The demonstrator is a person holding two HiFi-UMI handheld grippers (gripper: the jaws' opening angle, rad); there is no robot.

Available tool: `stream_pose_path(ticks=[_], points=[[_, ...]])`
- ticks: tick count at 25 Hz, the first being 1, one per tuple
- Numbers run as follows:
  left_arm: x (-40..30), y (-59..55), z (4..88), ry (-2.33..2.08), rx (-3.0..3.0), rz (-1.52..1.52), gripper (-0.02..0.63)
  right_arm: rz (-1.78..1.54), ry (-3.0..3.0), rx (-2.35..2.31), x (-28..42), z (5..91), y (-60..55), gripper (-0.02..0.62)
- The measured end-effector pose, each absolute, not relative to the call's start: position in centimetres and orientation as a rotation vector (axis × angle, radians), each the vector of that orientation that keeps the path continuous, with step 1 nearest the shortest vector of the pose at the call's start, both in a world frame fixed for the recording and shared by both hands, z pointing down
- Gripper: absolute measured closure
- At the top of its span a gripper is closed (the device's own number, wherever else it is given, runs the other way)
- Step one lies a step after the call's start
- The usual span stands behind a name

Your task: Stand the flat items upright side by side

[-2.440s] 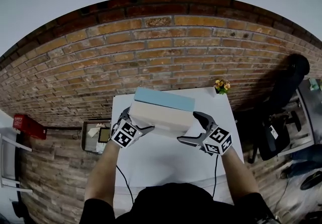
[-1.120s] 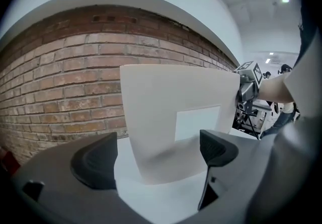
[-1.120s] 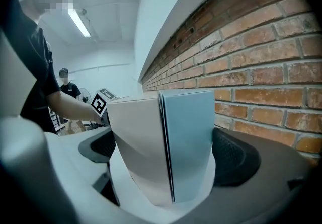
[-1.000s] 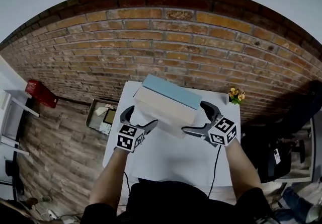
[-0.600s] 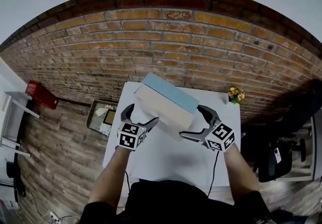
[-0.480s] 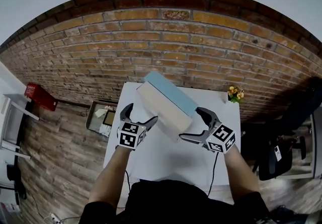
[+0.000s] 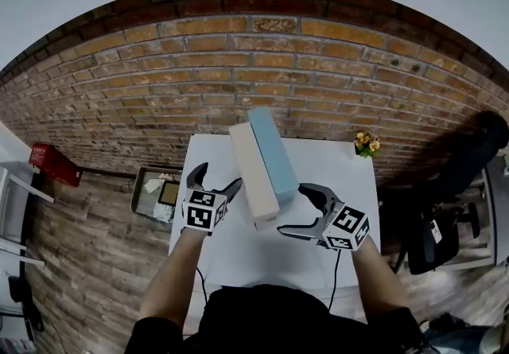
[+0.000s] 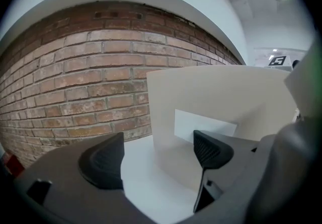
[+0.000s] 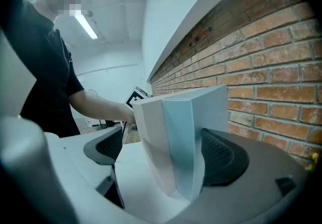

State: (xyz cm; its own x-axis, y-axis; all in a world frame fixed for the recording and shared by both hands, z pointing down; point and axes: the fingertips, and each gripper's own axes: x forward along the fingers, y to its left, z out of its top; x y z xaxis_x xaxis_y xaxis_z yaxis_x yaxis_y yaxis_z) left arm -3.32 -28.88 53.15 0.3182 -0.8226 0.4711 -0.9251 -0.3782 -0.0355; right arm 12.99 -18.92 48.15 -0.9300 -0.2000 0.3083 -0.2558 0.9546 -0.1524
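On the table (image 7: 238,258) cream box (image 7: 253,173) and blue box (image 7: 273,155) stand upright together, open left hand-held gripper (image 7: 216,177) beside them, open right hand-held gripper (image 7: 293,208) astride both, jaws just narrowing, so a lopsided squeeze could topple them

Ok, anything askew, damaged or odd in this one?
Nothing is damaged or spilled. The cream box and the blue box stand upright, pressed side by side on the white table. One small oddity: the pair sits at a slant to the table's edges, not square.

White table (image 7: 238,255) bears a cream box (image 7: 254,175) and blue box (image 7: 274,153) upright, touching; flowers (image 7: 365,142) at its corner
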Motion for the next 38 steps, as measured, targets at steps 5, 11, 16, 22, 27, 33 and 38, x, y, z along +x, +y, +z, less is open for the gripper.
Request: stream_pose_path(ticks=[5, 11, 16, 22, 27, 33, 38], points=[[-3.0, -29.4, 52.4, -1.535, 2.426, 0.589, 0.325, 0.275, -2.810, 0.341, 11.2, 48.2, -17.5, 0.129], [-3.1, -28.0, 51.4, -1.376, 2.537, 0.476, 0.348, 0.224, -2.757, 0.424, 10.5, 48.8, -17.8, 0.164], [-0.8, -21.8, 50.3, -1.022, 2.748, 0.470, 0.317, 0.230, -2.742, 0.581, 11.2, 48.5, -19.9, 0.163], [0.5, -16.8, 49.1, -0.801, 2.823, 0.418, 0.233, 0.279, -2.789, 0.689, 11.1, 47.3, -21.4, 0.164], [1.2, -16.7, 48.6, -0.855, 2.869, 0.509, 0.222, 0.267, -2.772, 0.707, 10.4, 47.4, -21.3, 0.167], [1.9, -18.7, 49.4, -1.007, 2.873, 0.603, 0.219, 0.221, -2.715, 0.742, 10.1, 48.0, -21.5, 0.207], [2.6, -19.5, 49.5, -0.999, 2.876, 0.602, 0.219, 0.222, -2.696, 0.763, 10.8, 48.2, -21.8, 0.216]])
